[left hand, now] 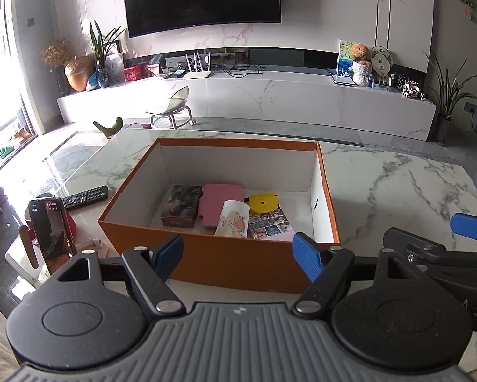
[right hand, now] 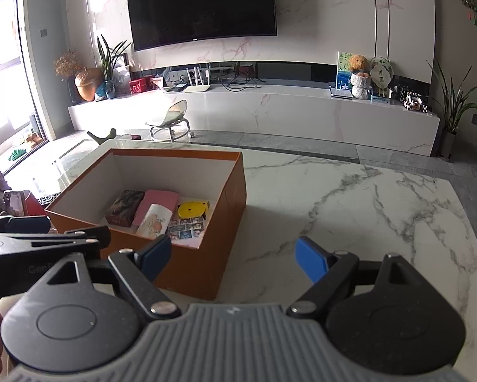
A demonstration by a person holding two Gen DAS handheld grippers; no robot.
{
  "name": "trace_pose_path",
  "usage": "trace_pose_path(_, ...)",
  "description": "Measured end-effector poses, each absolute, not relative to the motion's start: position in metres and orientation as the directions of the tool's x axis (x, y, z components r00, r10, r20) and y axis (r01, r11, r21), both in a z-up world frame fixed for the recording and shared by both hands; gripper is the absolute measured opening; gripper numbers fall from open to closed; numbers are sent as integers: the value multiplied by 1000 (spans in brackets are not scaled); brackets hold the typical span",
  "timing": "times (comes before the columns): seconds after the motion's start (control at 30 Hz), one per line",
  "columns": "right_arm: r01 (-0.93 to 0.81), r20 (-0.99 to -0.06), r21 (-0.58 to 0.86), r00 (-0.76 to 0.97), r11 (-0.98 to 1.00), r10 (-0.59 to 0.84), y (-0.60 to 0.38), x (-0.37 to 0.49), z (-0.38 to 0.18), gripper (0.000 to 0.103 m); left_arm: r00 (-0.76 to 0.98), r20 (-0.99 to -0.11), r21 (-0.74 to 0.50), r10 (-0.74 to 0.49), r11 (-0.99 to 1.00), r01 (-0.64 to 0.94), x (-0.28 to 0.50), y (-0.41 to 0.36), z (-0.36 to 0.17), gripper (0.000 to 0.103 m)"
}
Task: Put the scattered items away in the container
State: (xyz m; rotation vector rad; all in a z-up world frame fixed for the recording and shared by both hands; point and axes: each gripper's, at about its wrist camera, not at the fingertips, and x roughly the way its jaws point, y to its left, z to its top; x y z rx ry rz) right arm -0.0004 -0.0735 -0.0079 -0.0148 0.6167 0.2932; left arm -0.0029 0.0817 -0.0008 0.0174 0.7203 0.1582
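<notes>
Open orange cardboard box (left hand: 219, 264) on white marble bench (left hand: 397, 184), holding dark printed box (left hand: 181, 205), pink case (left hand: 219, 202), floral white card (left hand: 233, 222), yellow round toy (left hand: 263, 202), photo sheet (left hand: 270, 224). Left claw (left hand: 238, 256) released, empty, before box. Right claw (right hand: 232, 258) released, empty, beside box.

**Materials and finishes that we see**

The surface (left hand: 381, 175) looks like polished white marble with grey veins, glossy and smooth. The box (left hand: 206, 261) seems to be matt cardboard, orange outside and plain white inside. In it we see a pink case (left hand: 220, 199) with a soft matt skin, a glossy yellow plastic piece (left hand: 263, 202) and a shiny printed photo sheet (left hand: 270, 224). Each claw, left claw (left hand: 238, 254) and right claw (right hand: 233, 259), has matt black plastic arms, small bright metal pins and blue textured pads (left hand: 307, 254).
</notes>
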Motion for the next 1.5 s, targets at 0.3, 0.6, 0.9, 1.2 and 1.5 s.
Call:
trace_pose_path(0.3, -271, -568, 64, 781, 961, 258, -70, 0, -1, 87, 742, -651, 85, 161, 987, -139, -1, 83, 8, 89)
trace_pose_path(0.6, -273, -581, 76, 769, 959, 265, -69, -4, -3, 87, 736, -655, 92, 173, 984, -150, -3, 85, 9, 89)
trace_pose_path(0.9, -274, -582, 65, 771, 960, 259, -64, -4, -1, 87, 732, -657, 98, 182, 983, -156, -1, 88, 10, 89)
trace_pose_path(1.2, -284, -583, 57, 769, 957, 262, -58, -1, 0, 87, 730, -656, 106, 193, 981, -163, 1, 93, 11, 89)
trace_pose_path(1.5, -284, -571, 50, 779, 958, 260, -56, 0, 6, 86, 736, -649, 104, 196, 980, -169, 2, 95, 16, 89)
